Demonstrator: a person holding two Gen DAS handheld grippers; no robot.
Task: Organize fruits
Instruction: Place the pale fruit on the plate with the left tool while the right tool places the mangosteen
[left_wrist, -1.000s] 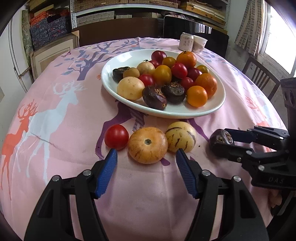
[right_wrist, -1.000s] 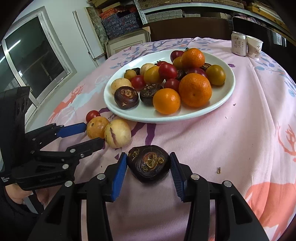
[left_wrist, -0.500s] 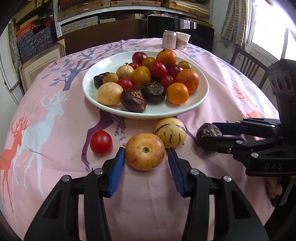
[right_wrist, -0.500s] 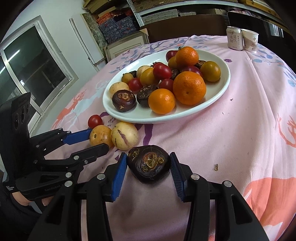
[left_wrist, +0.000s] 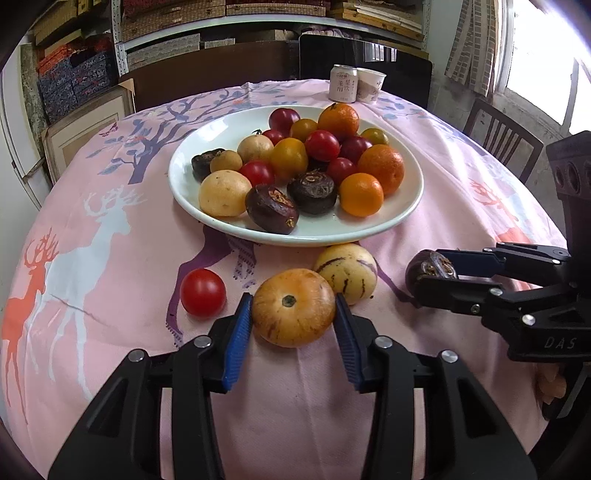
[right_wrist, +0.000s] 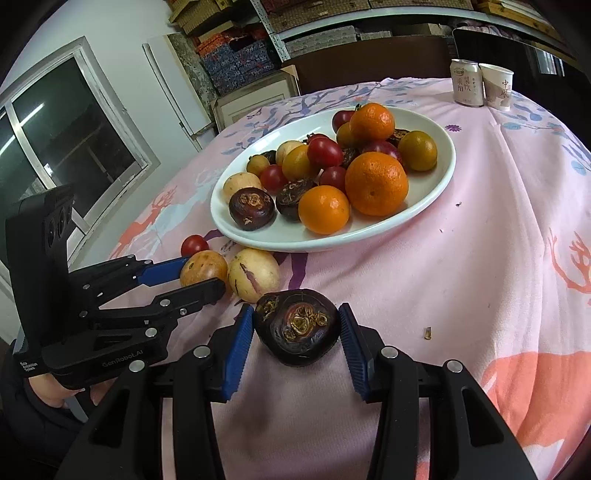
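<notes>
Closing on a tan, brown-streaked round fruit (left_wrist: 293, 307), the left hand-held gripper (left_wrist: 293, 321) pinches its sides.

Both wrist cameras are looking down close over the pink deer-print tablecloth (left_wrist: 110, 206), sharing the white oval fruit plate (left_wrist: 406, 206) (right_wrist: 439, 184) beyond.

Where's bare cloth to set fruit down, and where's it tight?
Free: tablecloth left of the plate, and the stretch right of it toward the can. Tight: plate's near rim, where cherry tomato, orange melon between the closing left claw, striped melon and right claw's dark fruit cluster.
</notes>
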